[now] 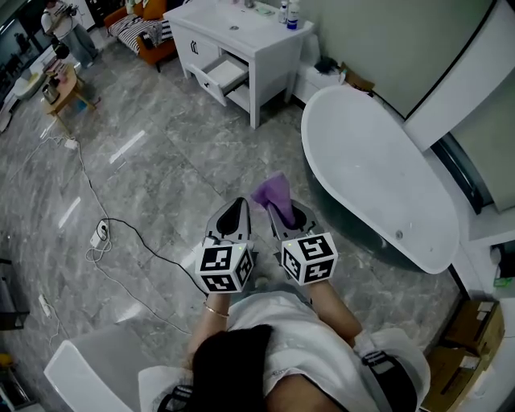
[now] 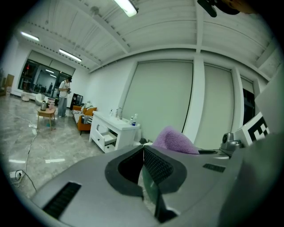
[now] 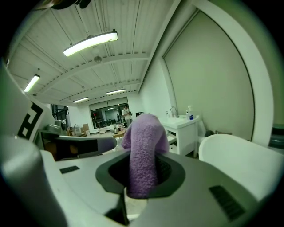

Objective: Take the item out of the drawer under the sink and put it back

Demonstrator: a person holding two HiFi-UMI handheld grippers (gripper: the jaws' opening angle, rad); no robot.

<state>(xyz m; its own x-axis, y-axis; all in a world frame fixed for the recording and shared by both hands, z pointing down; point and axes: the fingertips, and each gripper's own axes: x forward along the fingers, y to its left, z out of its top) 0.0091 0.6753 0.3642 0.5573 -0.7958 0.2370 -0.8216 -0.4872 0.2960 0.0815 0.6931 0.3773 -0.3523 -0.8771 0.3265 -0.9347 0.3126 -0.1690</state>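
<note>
A folded purple cloth (image 3: pixel 143 153) stands up between the jaws of my right gripper (image 3: pixel 141 177), which is shut on it. The same purple cloth (image 1: pixel 272 193) sticks out ahead of the right gripper (image 1: pixel 283 216) in the head view, held above the grey floor. Beside it, my left gripper (image 1: pixel 233 219) is shut with nothing in it; in its own view the left gripper (image 2: pixel 144 170) has its pads together. Far ahead stands the white sink cabinet (image 1: pixel 241 36), its drawer (image 1: pixel 219 76) pulled open. The cabinet (image 2: pixel 113 131) also shows in the left gripper view.
A white bathtub (image 1: pixel 378 177) lies to the right of my path. A black cable (image 1: pixel 121 233) and a power strip (image 1: pixel 98 237) trail over the marble floor on the left. An orange sofa (image 1: pixel 145 32) and a small round table (image 1: pixel 64 84) stand far left, with a person (image 1: pixel 64 24) nearby.
</note>
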